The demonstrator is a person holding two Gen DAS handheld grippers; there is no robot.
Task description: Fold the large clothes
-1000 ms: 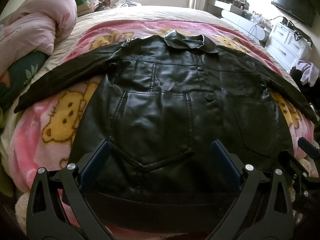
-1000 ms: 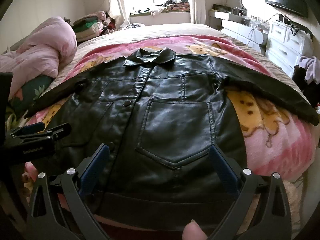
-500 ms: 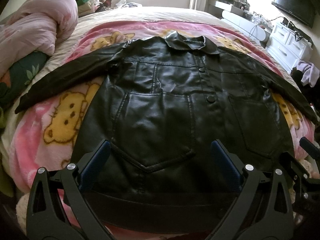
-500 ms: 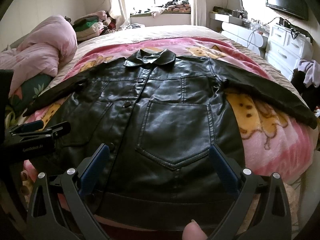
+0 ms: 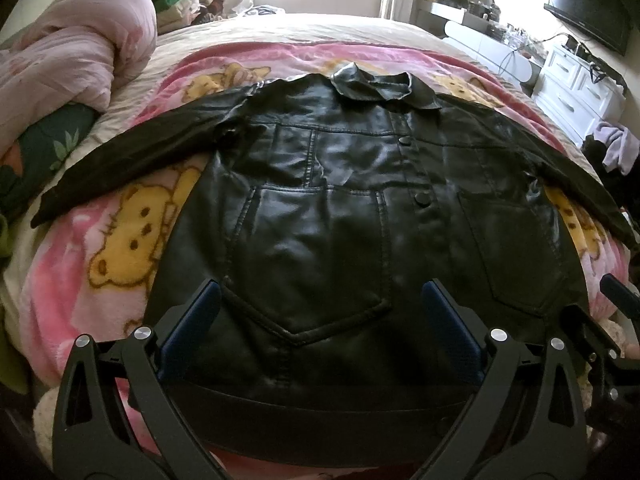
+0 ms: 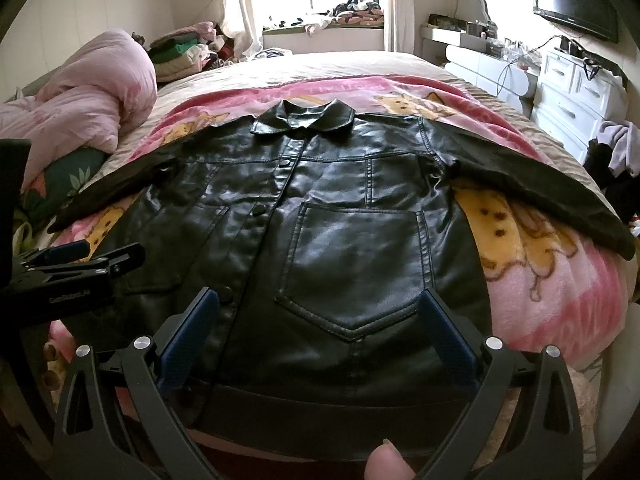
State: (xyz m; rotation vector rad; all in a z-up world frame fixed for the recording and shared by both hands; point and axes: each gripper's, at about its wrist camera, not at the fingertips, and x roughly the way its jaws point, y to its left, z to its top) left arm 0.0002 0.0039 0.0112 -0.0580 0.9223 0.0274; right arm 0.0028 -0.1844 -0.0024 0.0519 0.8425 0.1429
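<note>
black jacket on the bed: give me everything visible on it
The black jacket looks like glossy leather: pointed collar, snap buttons down a closed front, big stitched pockets, banded hem. It lies flat, front up, collar away from the cameras, sleeves spread wide, on the pink cartoon blanket. Both tongs hover open above its hem; neither touches it.

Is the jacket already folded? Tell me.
No, the jacket lies flat on the blanket with both sleeves spread out.
</note>
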